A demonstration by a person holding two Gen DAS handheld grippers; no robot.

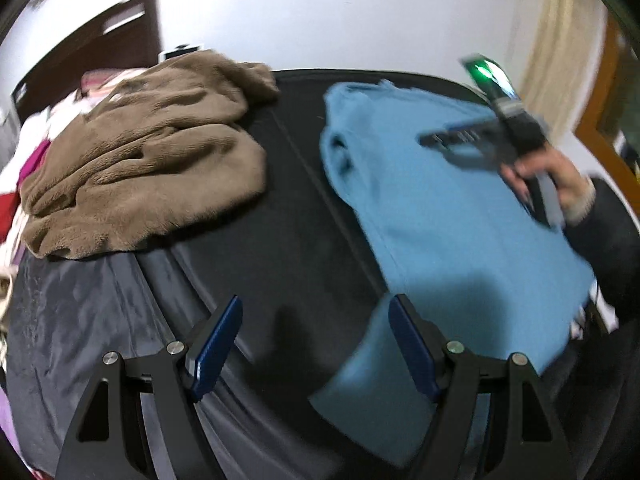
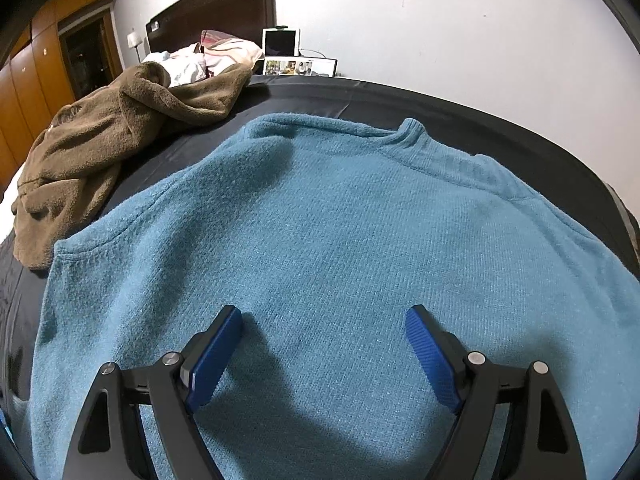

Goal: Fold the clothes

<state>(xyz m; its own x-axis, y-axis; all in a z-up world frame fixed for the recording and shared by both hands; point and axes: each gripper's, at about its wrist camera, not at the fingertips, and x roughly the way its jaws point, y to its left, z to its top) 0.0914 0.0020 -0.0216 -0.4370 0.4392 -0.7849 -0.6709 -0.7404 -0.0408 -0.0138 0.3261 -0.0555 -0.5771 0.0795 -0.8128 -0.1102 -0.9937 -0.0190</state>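
Your left gripper [image 1: 314,320] is wide and holds nothing, by the blue sweater [image 1: 440,208] lying flat on the black bed [image 1: 288,208], brown robe [image 1: 148,160] left; your right gripper [image 2: 324,330] hangs wide over it

We are seeing even indoor light, soft shadows falling on the blue sweater [image 2: 320,240], fisheye bending at edges (left view motion-blurred).
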